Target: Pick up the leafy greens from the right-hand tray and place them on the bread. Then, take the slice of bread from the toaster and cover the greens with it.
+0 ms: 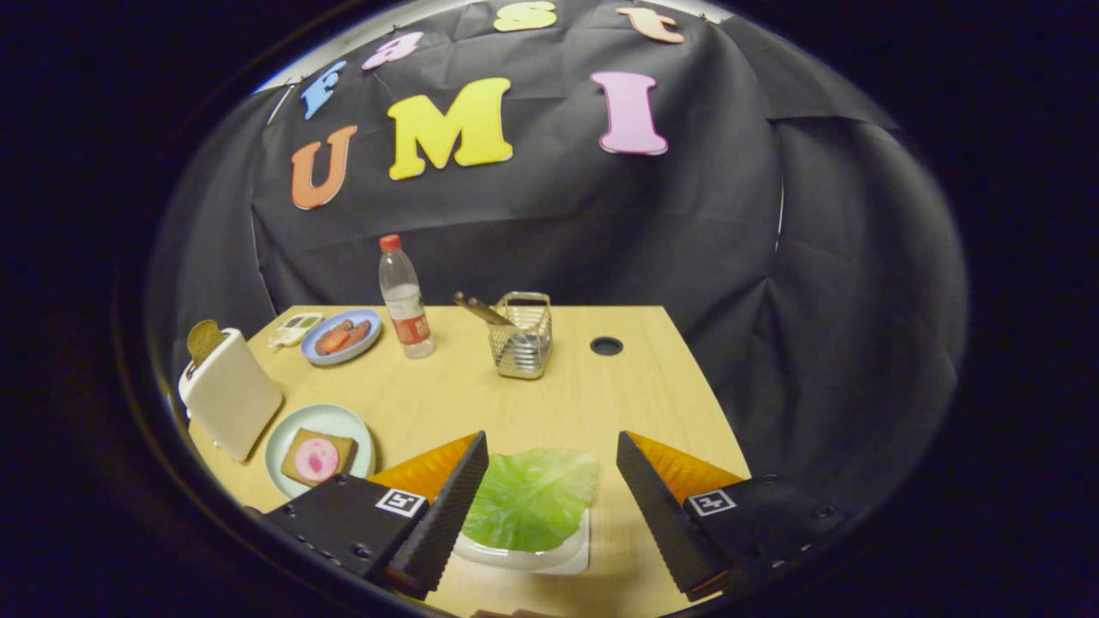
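Greens untouched on tray between spread, empty gripper fingers; bread on plate at ten o'clock bare of greens; toaster slice unpulled; both steps judged outstanding.
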Motion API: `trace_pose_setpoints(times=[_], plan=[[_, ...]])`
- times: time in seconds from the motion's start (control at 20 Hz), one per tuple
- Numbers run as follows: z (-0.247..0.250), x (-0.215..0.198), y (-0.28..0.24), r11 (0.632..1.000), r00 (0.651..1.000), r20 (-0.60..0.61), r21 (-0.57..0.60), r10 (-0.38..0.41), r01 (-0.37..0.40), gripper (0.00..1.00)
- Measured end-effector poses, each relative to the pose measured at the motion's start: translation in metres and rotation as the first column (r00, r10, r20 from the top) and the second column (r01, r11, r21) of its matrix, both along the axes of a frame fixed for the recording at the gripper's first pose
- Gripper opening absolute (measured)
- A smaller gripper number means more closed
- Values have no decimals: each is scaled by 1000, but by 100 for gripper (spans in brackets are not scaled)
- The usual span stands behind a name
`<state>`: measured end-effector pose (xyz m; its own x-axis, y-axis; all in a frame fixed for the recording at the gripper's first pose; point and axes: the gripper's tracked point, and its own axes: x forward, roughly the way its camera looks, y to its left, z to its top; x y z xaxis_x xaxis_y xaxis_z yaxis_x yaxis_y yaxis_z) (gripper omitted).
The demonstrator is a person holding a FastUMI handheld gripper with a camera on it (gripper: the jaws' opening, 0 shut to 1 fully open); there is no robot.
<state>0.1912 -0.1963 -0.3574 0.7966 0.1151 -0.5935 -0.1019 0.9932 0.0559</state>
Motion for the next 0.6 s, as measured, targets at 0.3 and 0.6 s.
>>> trace_pose_setpoints(times=[0.3, 0.6], plan=[[-74, 11, -14, 1000, 980, -200, 2, -8, 8, 91], [-107, 21, -8, 1000, 945, -326, 18, 5, 1, 81]])
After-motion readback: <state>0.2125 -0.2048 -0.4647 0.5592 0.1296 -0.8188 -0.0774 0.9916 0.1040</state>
